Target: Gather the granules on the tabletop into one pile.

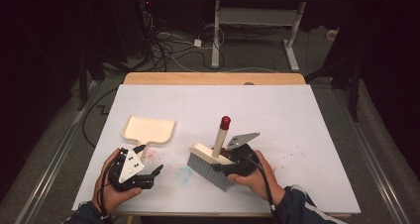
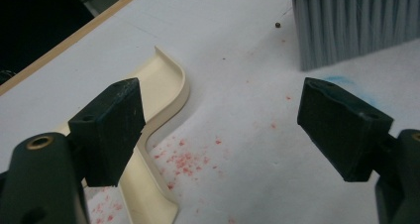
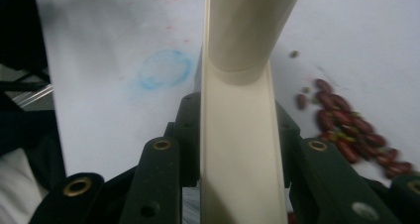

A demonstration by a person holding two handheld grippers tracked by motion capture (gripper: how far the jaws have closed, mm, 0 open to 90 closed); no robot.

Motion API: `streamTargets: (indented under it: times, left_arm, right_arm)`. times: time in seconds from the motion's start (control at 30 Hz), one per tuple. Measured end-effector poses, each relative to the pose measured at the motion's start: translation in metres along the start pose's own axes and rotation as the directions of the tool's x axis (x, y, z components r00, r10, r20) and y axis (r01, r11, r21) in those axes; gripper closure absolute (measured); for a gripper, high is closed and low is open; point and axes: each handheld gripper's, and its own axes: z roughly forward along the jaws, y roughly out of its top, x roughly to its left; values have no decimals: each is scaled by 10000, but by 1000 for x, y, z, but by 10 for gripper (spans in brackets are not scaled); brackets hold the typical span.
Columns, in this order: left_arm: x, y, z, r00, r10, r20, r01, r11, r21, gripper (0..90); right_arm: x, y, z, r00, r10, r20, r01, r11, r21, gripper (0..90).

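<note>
Sweeping step in hand: loose dark red beans (image 3: 346,130) to be brushed toward the cream plastic dustpan (image 1: 148,129).

Right gripper (image 1: 236,160) — jaws clamped on the flat cream block of the hand brush (image 1: 212,160), one on each side, as the right gripper view shows. Round cream handle with red cap (image 1: 225,122) stands up tilted. Grey bristles (image 2: 346,23) rest on or just above the white desk (image 1: 297,135); contact cannot be told for sure.

Beans lie in a loose cluster just beside the brush head, on the side away from the dustpan. A faint blue ring mark (image 3: 166,69) on the desk lies between brush and dustpan.

Left gripper (image 1: 148,177) — jaws wide apart, nothing between them. It sits just beside the dustpan's handle (image 2: 143,189), one pad (image 2: 111,130) over its edge, not pressing it.

To do it well, by my judgement:
- set bristles behind the beans, tips flat on the desk, then draw in one low stroke toward the pan mouth;
- keep the head square so beans don't slip round the ends;
- take hold of the pan handle first, lip pressed down, or beans will run under or push it off;
- go slow; round beans roll.
</note>
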Motion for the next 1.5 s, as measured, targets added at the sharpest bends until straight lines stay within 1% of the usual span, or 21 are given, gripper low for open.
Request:
streamTargets:
  times: [0.1,0.4,0.57,0.6,0.63,0.67,0.7,0.73,0.8,0.83,0.9,1.0,1.03,1.07,1.1,1.13,1.17,1.2,1.33,1.4,1.5]
  left_arm:
    - [0,0,0,10000,-2,45,2,10000,20,177]
    - [1,0,1,10000,12,62,-12,10000,99,177]
    - [3,-1,0,10000,-62,-1,62,9999,105,177]
    - [3,-1,0,10000,-64,5,64,9999,101,176]
    - [3,-1,-1,10000,-54,13,54,9999,105,176]
    - [3,-1,-1,10000,-60,23,60,9999,96,177]
    - [3,-1,-1,10000,-63,32,63,9999,92,177]
    - [3,-2,-1,10000,-69,50,68,9999,97,176]
    - [2,-2,-1,10000,-45,71,44,9999,105,177]
    - [2,-2,0,10000,-30,75,29,9999,111,177]
    - [2,-2,0,9999,-24,111,23,9999,123,177]
    - [2,-2,0,9999,-12,161,10,9999,144,177]
    - [1,-2,0,9998,-10,189,7,9999,140,177]
    - [1,-2,0,9998,-15,214,12,9999,140,177]
    - [1,-1,1,9997,2,235,-6,9999,165,177]
    - [0,-1,2,9997,14,260,-19,9998,181,177]
    - [0,0,2,9996,67,264,-73,9998,207,177]
    - [-1,0,3,9995,78,294,-85,9997,222,177]
    - [-1,0,4,9995,51,302,-58,9997,229,179]
    - [0,0,5,9995,38,307,-45,9998,217,180]
    - [-1,1,6,9994,61,345,-69,9997,240,180]
  right_arm:
    - [-7,0,-8,9984,65,562,-63,10000,-41,674]
    - [-17,2,-24,9949,86,1000,-49,9993,-371,675]
    - [-11,7,-31,9961,-87,877,155,9969,-772,675]
    - [-7,8,-31,9975,-329,621,375,9964,-757,675]
    - [-7,8,-31,9975,-329,621,375,9964,-757,675]
    - [-4,8,-33,9970,-736,220,751,9938,-818,675]
    - [-4,8,-33,9970,-736,220,751,9938,-818,675]
    - [-2,7,-35,9951,-985,2,982,9915,-852,675]
    - [1,4,-41,9790,-1992,-445,1963,9786,-608,675]
    - [2,1,-44,9657,-2524,-615,2486,9665,-632,675]
    - [2,-4,-52,9429,-3216,-865,3193,9468,-404,675]
    - [-1,-13,-65,8991,-4211,-1198,4219,9064,-192,674]
    - [-9,-17,-71,8763,-4518,-1675,4579,8890,-24,674]
    - [-12,-20,-72,8657,-4615,-1940,4717,8817,73,674]
    - [-12,-20,-72,8657,-4615,-1940,4717,8817,73,674]
    - [-15,-21,-72,8603,-4641,-2109,4785,8778,205,674]
    - [-21,-22,-69,8523,-4709,-2276,4936,8681,522,674]
    - [-26,-22,-67,8475,-4827,-2206,5056,8608,588,674]
    - [-49,-17,-55,8728,-4339,-2237,4546,8893,488,674]
    - [-59,-13,-50,8777,-4214,-2282,4405,8970,379,674]
    - [-68,-7,-42,8823,-4159,-2205,4326,9010,317,672]
